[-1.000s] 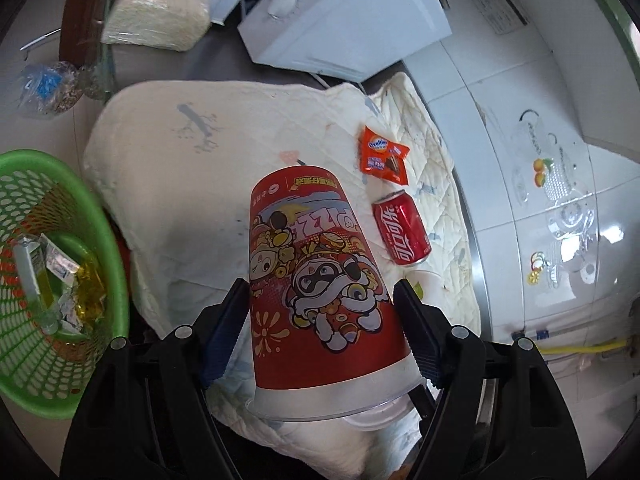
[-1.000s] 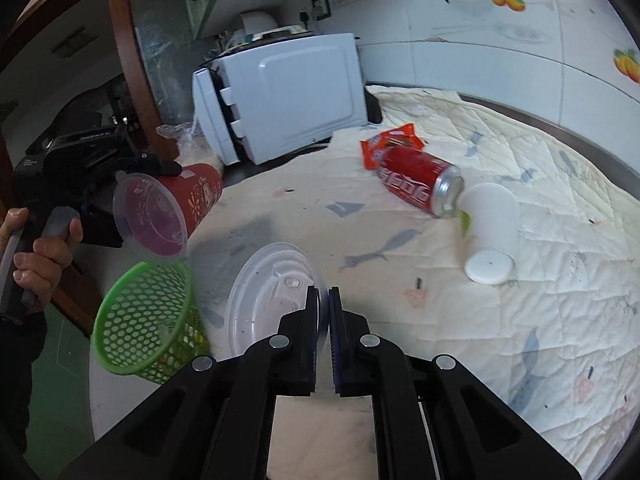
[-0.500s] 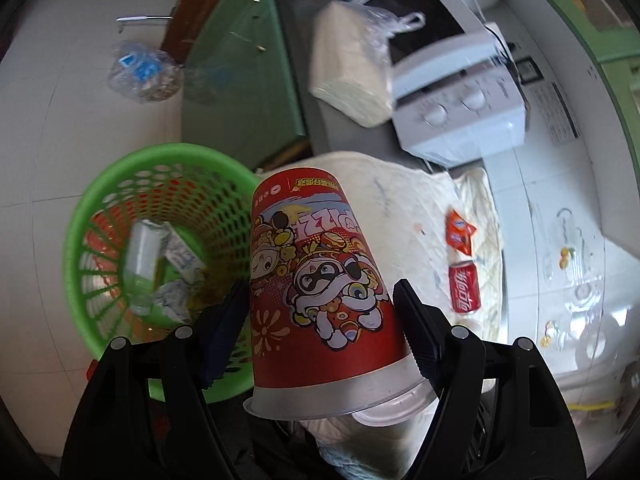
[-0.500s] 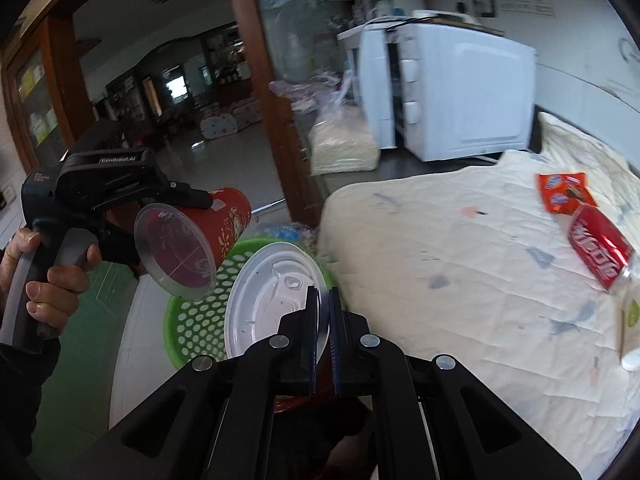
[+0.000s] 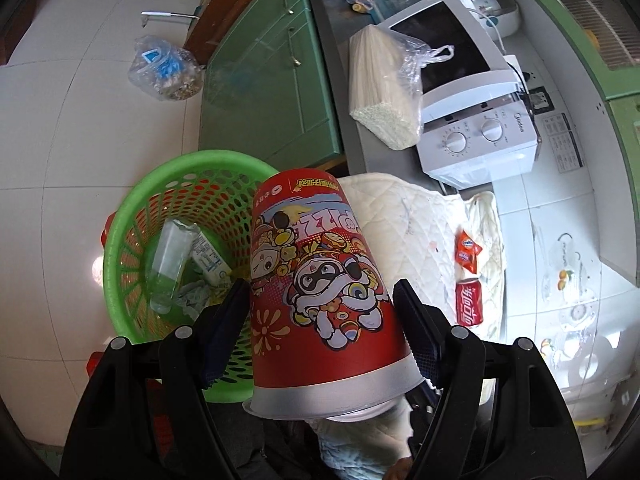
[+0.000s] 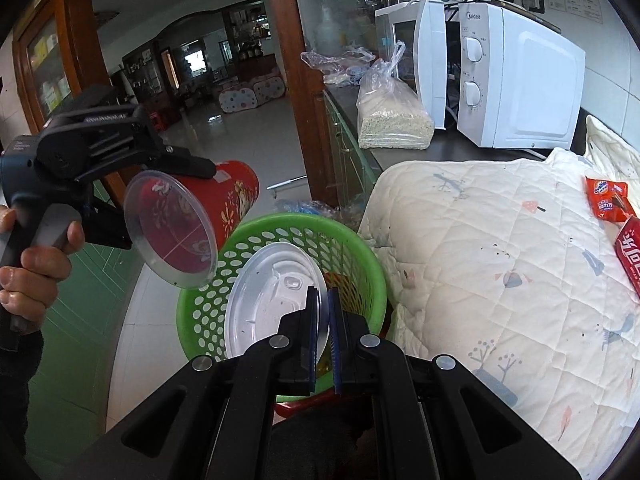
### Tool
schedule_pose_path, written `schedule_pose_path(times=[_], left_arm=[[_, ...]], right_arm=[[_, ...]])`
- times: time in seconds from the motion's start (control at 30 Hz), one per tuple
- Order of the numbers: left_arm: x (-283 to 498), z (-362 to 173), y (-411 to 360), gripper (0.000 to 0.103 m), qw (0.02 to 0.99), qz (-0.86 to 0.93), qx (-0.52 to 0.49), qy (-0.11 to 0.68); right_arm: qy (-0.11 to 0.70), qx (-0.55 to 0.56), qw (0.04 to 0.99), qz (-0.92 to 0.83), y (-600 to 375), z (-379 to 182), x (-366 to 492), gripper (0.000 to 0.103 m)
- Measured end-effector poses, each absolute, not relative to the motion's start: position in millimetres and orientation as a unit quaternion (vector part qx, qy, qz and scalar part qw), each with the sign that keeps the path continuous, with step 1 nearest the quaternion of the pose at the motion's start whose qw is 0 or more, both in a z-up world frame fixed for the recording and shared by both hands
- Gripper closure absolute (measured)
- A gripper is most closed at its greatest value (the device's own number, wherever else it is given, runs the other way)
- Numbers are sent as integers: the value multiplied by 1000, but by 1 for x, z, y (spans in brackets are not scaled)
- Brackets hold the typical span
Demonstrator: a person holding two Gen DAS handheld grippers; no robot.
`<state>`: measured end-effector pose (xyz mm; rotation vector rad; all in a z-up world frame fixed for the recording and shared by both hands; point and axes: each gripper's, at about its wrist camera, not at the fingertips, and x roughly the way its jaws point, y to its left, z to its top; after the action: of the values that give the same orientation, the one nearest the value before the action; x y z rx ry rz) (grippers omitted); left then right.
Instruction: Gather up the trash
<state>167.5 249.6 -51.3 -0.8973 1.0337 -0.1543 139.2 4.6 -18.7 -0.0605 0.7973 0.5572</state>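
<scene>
Closest to me, my right gripper [image 6: 323, 320] has its jaws pinched nearly together on the rim of the clear plastic lid [image 6: 272, 300], which stands on edge, tilted to the left of the fingers, and hangs directly above the mouth of the green basket [image 6: 360, 260]. My left gripper [image 5: 324, 328] is spread wide around the red paper cup [image 5: 316, 280], gripping it low near its silver rim band; the cup's long axis runs forward along the fingers, base pointing away from me. In the right wrist view the cup lies roughly level, its open mouth facing back toward that camera, above and just left of the basket's rim. Below and to the left of the cup in the left wrist view, the basket already holds a clear bottle [image 5: 170, 264] and crumpled wrappers. I judge the lid is the better placed for release, since it sits over the opening, while the cup needs carrying a little inward first. Farther off on the quilted cloth [image 6: 500, 280], a red soda can [image 5: 469, 302] and an orange snack packet [image 5: 467, 251] remain uncollected.
</scene>
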Motion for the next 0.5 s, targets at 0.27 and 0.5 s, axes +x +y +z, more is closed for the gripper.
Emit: schedule_pose_path(times=[0.27, 0.5], left_arm=[[168, -41, 241, 31, 781, -87, -410, 462], [171, -39, 235, 31, 780, -94, -412, 462]], right_arm=[[395, -29, 879, 265, 13, -39, 149, 97], [409, -36, 871, 269, 22, -56, 153, 97]])
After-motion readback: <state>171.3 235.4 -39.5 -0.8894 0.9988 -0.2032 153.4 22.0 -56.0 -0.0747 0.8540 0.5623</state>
